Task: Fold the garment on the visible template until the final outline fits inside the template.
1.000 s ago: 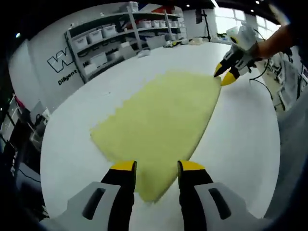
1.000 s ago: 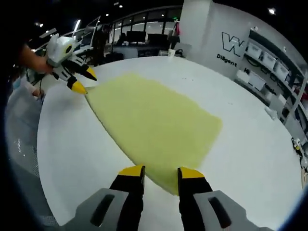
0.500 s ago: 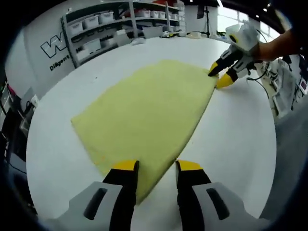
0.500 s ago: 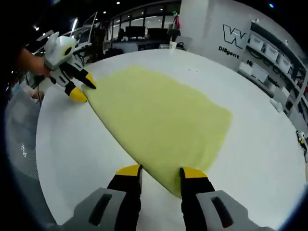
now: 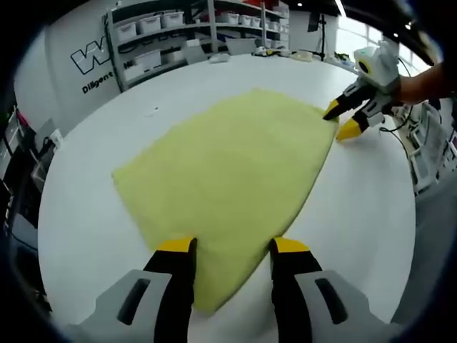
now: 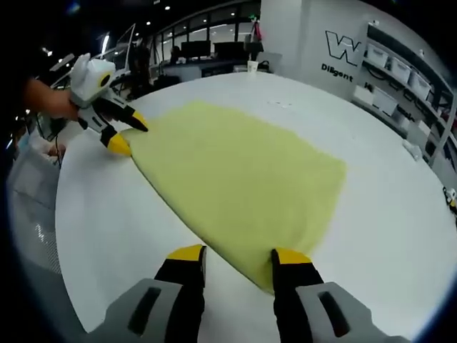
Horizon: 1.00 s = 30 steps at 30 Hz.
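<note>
A pale yellow garment (image 5: 228, 164) lies flat on the round white table (image 5: 100, 143). In the left gripper view my left gripper (image 5: 233, 247) stands open at the bottom, its jaws either side of the garment's near corner. Across the cloth my right gripper (image 5: 345, 119), held by a hand, is open with its yellow tips straddling the far corner. In the right gripper view the garment (image 6: 243, 171) stretches away from my right gripper (image 6: 239, 256), open over a corner. My left gripper (image 6: 127, 134) is open at the opposite corner there.
Shelves with white bins (image 5: 171, 28) and a lettered wall (image 5: 96, 61) stand behind the table. Desks and monitors (image 6: 207, 53) lie beyond the table in the right gripper view. The table's edge (image 6: 68, 236) curves close on the left, and cables (image 5: 403, 132) hang near the right gripper.
Both views have shifted a little with the hands. Both grippers' jaws stand slightly wider over the corners. The cloth's rumpled far edge now looks smoother.
</note>
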Each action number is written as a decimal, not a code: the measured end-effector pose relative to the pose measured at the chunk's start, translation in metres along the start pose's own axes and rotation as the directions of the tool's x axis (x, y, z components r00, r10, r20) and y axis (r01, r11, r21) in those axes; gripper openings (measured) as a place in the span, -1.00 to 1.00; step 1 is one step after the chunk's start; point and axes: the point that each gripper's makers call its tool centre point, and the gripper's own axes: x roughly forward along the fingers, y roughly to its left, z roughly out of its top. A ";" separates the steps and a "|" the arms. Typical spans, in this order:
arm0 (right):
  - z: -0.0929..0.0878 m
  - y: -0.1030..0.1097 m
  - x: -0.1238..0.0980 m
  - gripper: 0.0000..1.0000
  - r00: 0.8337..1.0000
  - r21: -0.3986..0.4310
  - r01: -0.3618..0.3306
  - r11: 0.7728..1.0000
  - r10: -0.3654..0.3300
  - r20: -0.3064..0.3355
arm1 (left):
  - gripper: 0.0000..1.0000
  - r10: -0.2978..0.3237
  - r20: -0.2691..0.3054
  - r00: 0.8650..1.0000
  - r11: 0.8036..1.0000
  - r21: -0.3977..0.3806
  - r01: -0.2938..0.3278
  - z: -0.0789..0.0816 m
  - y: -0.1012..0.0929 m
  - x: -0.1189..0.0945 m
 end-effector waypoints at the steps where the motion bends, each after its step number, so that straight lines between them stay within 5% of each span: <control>1: 0.003 0.003 -0.001 -0.32 1.000 0.032 -0.008 0.999 0.007 0.025 | -0.11 0.003 -0.002 1.000 1.000 0.003 -0.003 0.000 0.000 0.000; 8: 0.010 0.001 -0.013 -0.23 0.998 0.016 0.013 1.000 -0.014 0.061 | -0.01 -0.009 -0.021 1.000 0.998 0.068 0.010 -0.006 -0.003 -0.012; 13: 0.018 -0.011 -0.023 0.00 0.993 0.047 0.049 0.998 -0.053 0.102 | 0.18 0.005 0.031 0.999 1.000 -0.016 -0.004 0.000 0.002 -0.025; 18: 0.024 -0.014 -0.031 0.08 0.993 0.026 0.058 0.998 -0.060 0.098 | 0.40 0.028 0.059 0.998 1.000 -0.011 -0.028 0.005 0.009 -0.037; 30: 0.036 -0.013 -0.053 0.72 0.986 0.051 0.043 0.998 -0.051 0.157 | 0.73 0.050 0.113 0.992 0.998 -0.039 -0.046 0.004 0.008 -0.064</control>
